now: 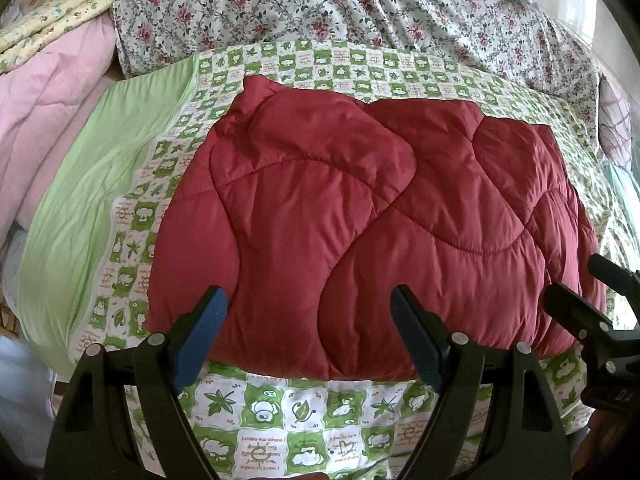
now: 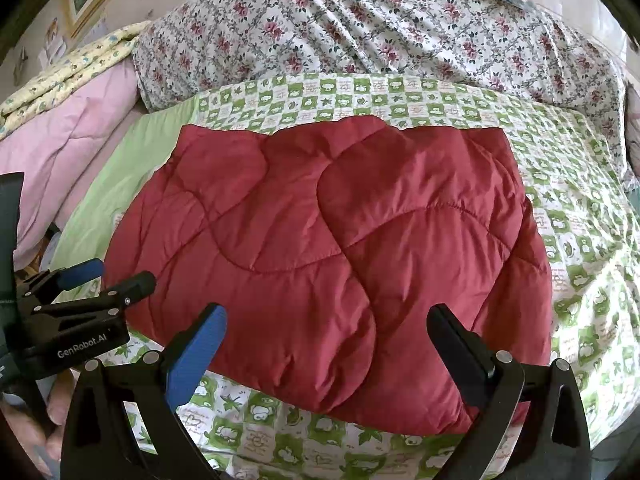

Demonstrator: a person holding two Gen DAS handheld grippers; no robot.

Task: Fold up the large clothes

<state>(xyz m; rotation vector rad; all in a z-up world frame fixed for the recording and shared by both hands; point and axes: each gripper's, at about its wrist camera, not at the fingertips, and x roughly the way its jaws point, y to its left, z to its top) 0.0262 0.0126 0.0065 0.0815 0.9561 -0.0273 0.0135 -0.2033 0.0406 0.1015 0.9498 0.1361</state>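
Item: red quilted garment (image 1: 360,216), lying folded on green-check bedsheet (image 1: 280,404). Left gripper (image 1: 308,308) and right gripper (image 2: 328,320) hovering over near edge, both spread wide, gripping nothing. Risk (puffy, slick fabric): fold springing apart if pinched w/ too few layers.

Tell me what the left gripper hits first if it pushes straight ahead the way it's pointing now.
Most likely the near edge of the folded red quilted garment: the open left gripper points down at it, with nothing in between. Depth is uncertain; the green-patterned sheet below could come first.
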